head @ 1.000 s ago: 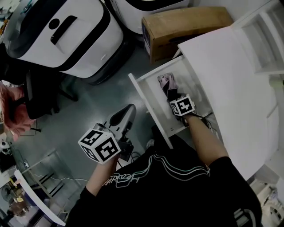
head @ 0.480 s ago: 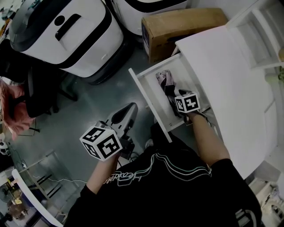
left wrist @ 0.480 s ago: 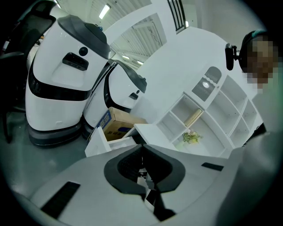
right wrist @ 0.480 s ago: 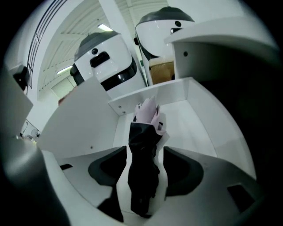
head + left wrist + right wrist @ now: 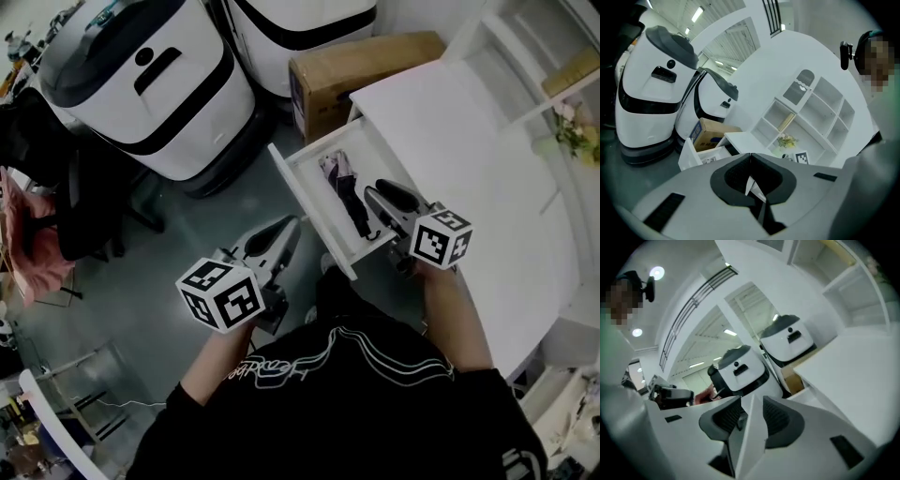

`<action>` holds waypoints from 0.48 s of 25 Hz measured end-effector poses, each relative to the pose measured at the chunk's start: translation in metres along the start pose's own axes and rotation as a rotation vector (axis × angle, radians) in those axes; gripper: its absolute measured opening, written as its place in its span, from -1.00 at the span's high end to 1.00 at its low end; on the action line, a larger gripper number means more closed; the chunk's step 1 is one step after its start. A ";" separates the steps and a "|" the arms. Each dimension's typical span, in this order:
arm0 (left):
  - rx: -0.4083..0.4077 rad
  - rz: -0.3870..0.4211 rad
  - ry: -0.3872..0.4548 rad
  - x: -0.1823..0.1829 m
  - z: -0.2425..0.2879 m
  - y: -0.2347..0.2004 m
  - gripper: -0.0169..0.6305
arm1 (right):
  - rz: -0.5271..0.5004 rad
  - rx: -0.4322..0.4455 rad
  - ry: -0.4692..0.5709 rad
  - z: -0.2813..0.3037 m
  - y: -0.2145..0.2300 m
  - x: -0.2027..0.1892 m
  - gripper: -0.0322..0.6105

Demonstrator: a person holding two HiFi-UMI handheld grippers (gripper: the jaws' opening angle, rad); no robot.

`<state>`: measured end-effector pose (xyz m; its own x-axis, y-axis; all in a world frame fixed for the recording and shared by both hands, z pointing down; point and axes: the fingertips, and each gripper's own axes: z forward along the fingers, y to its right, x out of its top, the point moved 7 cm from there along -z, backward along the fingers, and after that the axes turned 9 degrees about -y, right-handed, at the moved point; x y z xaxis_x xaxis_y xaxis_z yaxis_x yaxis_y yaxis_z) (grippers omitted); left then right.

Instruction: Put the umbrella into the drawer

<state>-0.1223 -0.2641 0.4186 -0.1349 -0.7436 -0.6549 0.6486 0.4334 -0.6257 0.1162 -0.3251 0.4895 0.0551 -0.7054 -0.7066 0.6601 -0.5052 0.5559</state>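
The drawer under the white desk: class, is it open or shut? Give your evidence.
Open. The drawer stands pulled out from the white desk, its inside exposed, with the folded umbrella lying in it.

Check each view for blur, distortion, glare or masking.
Head view: evenly lit and sharp; the umbrella in the drawer reads clearly. Left gripper view: heavy fisheye, dark corners, mosaic patch upper right. Right gripper view: same fisheye, softer focus, bright ceiling lamp upper left, another patch at left.

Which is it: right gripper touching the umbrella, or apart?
Apart. Head view: the umbrella lies in the drawer, bare drawer floor between it and the right gripper, whose closing jaws are empty.
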 end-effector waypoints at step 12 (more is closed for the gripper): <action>-0.087 0.160 0.026 -0.023 -0.067 0.088 0.89 | -0.318 0.110 0.088 -0.108 -0.168 -0.007 0.73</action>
<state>-0.1126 -0.1746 0.3498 -0.0554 -0.6484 -0.7593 0.5959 0.5887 -0.5462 0.0855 -0.1813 0.3541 -0.0732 -0.4607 -0.8845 0.5701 -0.7470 0.3420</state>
